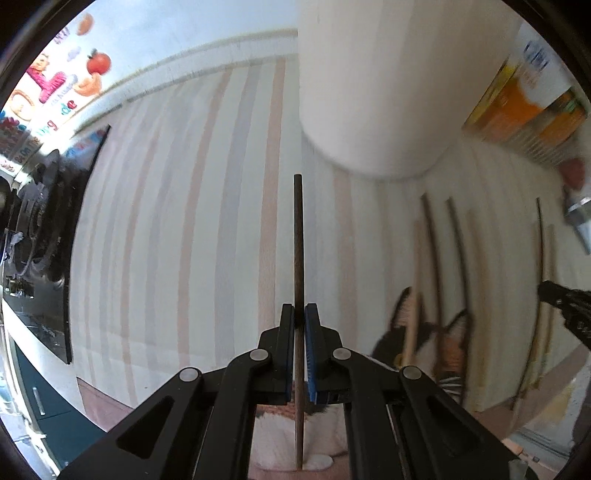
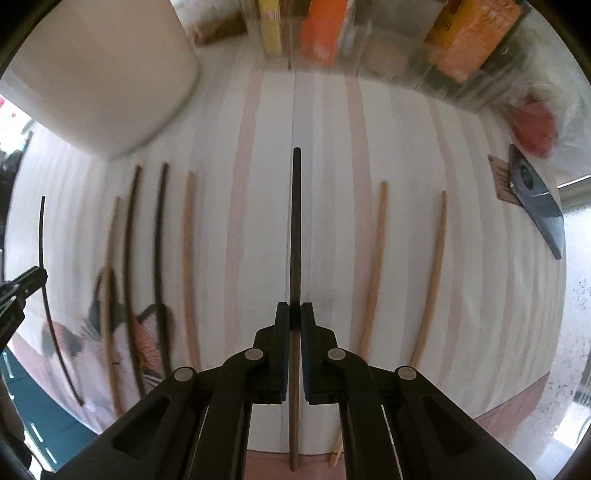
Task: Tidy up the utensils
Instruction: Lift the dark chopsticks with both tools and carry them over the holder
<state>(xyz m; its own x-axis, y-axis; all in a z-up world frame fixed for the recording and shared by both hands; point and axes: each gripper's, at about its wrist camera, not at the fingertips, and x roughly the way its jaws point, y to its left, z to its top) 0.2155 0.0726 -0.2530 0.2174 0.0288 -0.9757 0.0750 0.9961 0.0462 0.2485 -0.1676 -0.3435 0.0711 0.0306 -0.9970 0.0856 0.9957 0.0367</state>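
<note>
My left gripper point(image 1: 299, 314) is shut on a dark brown chopstick point(image 1: 298, 236) that points forward over the striped cloth, toward a white cylindrical holder point(image 1: 373, 92). My right gripper point(image 2: 294, 314) is shut on a black chopstick point(image 2: 296, 221) that also points forward. Several loose chopsticks lie on the cloth: dark ones point(image 2: 161, 236) and light wooden ones point(image 2: 189, 258) to the left of my right gripper, and two light ones point(image 2: 376, 266) to its right. The white holder shows at the upper left in the right wrist view point(image 2: 107, 74).
A striped tablecloth point(image 2: 332, 147) covers the round table. Orange and yellow boxes point(image 2: 469, 33) stand at the far edge. A dark knife point(image 2: 535, 199) lies at the right. A cat-patterned mat point(image 1: 436, 339) lies under the chopsticks. A dark cooktop point(image 1: 55, 229) is at the left.
</note>
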